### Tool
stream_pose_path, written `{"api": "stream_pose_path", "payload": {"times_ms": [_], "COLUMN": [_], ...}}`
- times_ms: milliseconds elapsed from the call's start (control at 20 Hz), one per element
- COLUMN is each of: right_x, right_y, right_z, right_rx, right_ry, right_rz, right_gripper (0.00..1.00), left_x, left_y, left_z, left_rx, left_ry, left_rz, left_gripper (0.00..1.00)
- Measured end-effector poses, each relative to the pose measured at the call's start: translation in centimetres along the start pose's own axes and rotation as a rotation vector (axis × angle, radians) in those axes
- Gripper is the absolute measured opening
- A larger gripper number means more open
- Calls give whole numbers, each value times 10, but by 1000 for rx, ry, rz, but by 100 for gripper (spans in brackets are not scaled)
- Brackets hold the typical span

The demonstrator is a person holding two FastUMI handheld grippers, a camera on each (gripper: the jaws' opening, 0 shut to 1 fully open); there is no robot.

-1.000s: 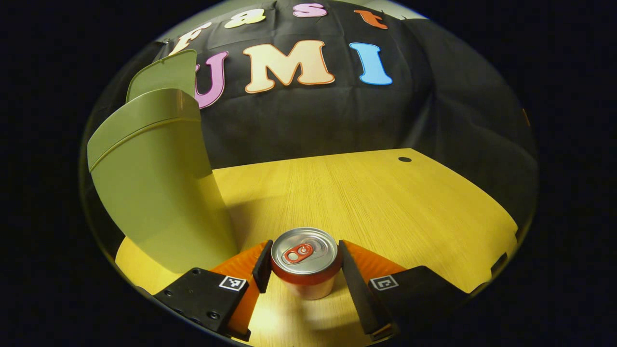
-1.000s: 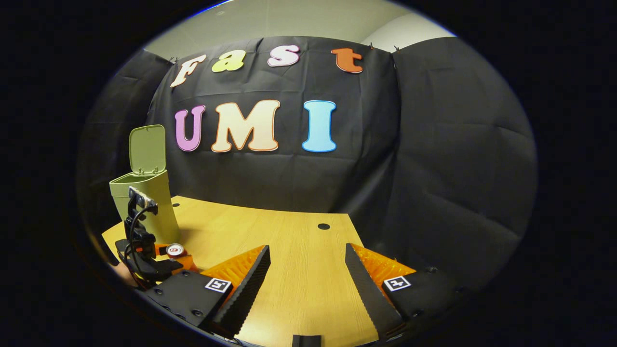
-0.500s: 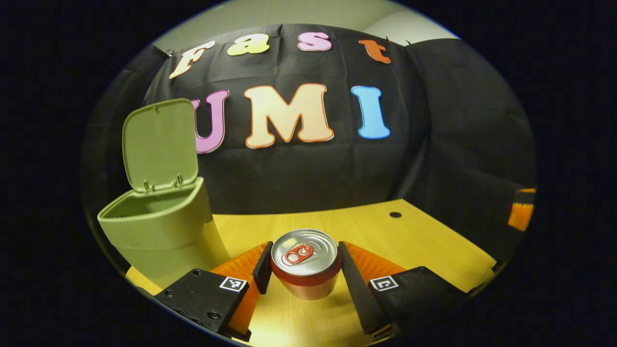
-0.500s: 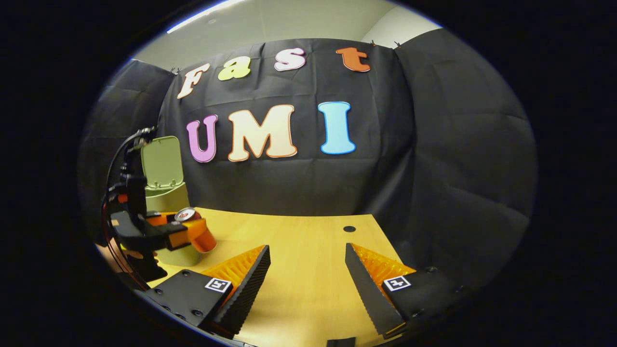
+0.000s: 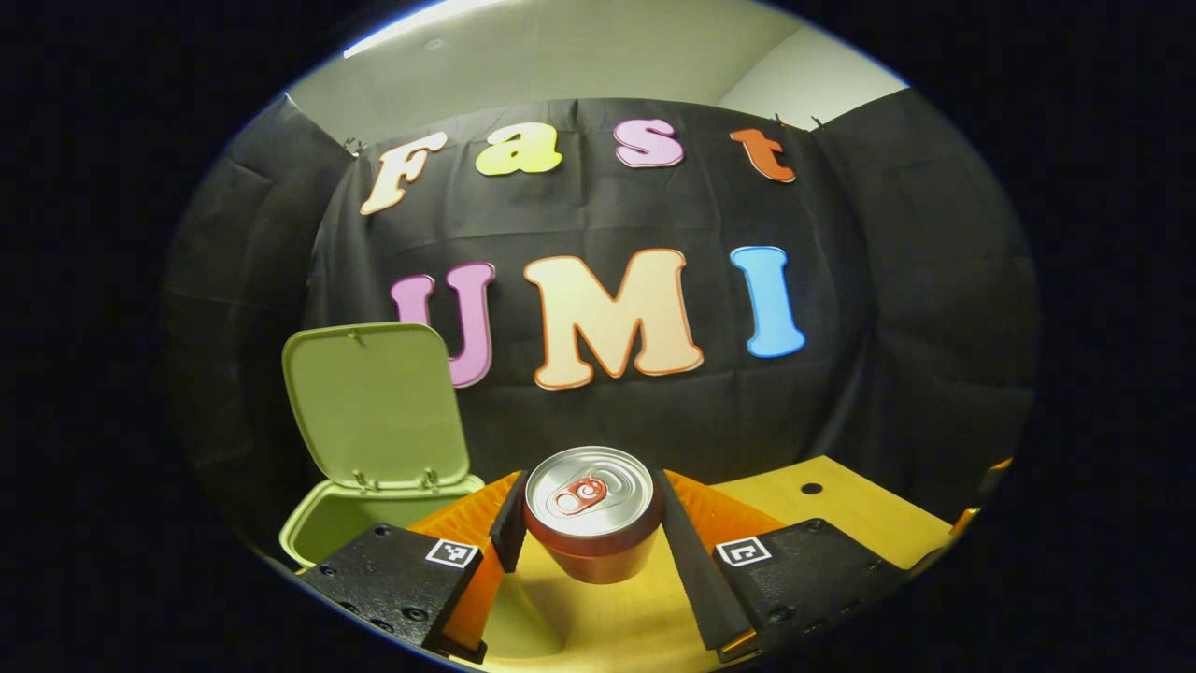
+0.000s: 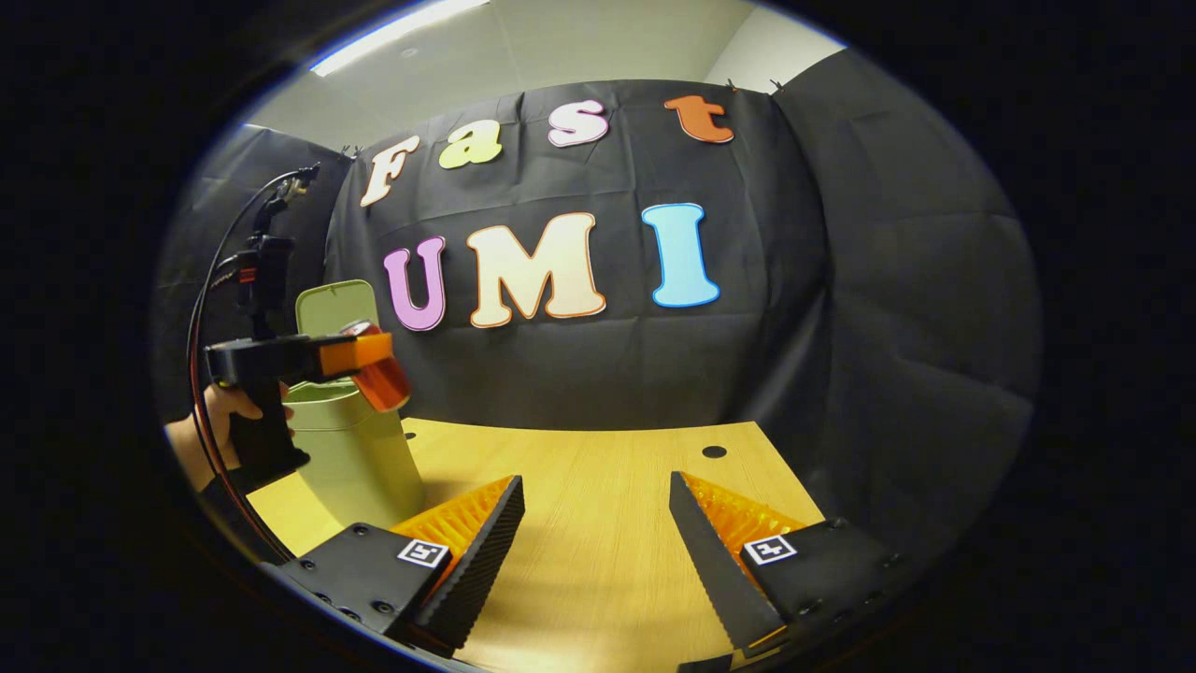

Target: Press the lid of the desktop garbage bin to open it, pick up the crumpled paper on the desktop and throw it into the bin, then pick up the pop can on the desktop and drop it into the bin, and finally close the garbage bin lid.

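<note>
A red pop can [image 5: 590, 516] with a silver top hangs in the air, and my left gripper [image 5: 589, 528] is shut on it, one finger pressing each side. The green bin [image 5: 374, 509] stands just left of the can and lower, its lid [image 5: 378, 407] raised upright and its mouth open. In the right gripper view the can [image 6: 378, 374] is level with the bin's [image 6: 360, 449] rim, at its right side, held by the left gripper [image 6: 360, 360] in a hand [image 6: 220, 407]. My right gripper [image 6: 596, 551] is open over the table with nothing between its fingers.
The wooden table [image 6: 579, 486] runs back to the black cloth wall, with a small dark hole [image 6: 714, 451] near its far edge. A cable [image 6: 210, 280] loops up from the left gripper.
The left gripper has lifted the can from the table up to the height of the bin's rim. The right gripper has stayed open and nearly still.
</note>
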State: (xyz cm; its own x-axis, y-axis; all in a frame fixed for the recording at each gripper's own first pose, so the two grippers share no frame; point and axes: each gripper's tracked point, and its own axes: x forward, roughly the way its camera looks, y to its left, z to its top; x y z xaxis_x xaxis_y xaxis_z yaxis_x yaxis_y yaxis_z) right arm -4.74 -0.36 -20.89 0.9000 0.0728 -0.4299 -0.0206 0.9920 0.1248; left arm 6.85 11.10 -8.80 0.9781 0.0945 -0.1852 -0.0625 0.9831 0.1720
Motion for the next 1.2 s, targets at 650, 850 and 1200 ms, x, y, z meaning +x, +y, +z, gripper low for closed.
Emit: {"api": "stream_pose_path", "payload": {"times_ms": [650,850,1200], "right_x": [19,25,35], "right_y": [45,71,126], "right_z": [-10,-15,-19], "right_rx": [7,-4,-9], "right_ry": [29,43,33], "right_rz": [39,55,62], "right_gripper": [99,99,99], "left_x": [8,7,25], "left_y": [135,143,163], "left_z": [-57,-72,-8], "left_rx": [9,-12,30], "left_ry": [115,128,21], "left_rz": [236,229,171], "left_gripper": [77,82,94]}}
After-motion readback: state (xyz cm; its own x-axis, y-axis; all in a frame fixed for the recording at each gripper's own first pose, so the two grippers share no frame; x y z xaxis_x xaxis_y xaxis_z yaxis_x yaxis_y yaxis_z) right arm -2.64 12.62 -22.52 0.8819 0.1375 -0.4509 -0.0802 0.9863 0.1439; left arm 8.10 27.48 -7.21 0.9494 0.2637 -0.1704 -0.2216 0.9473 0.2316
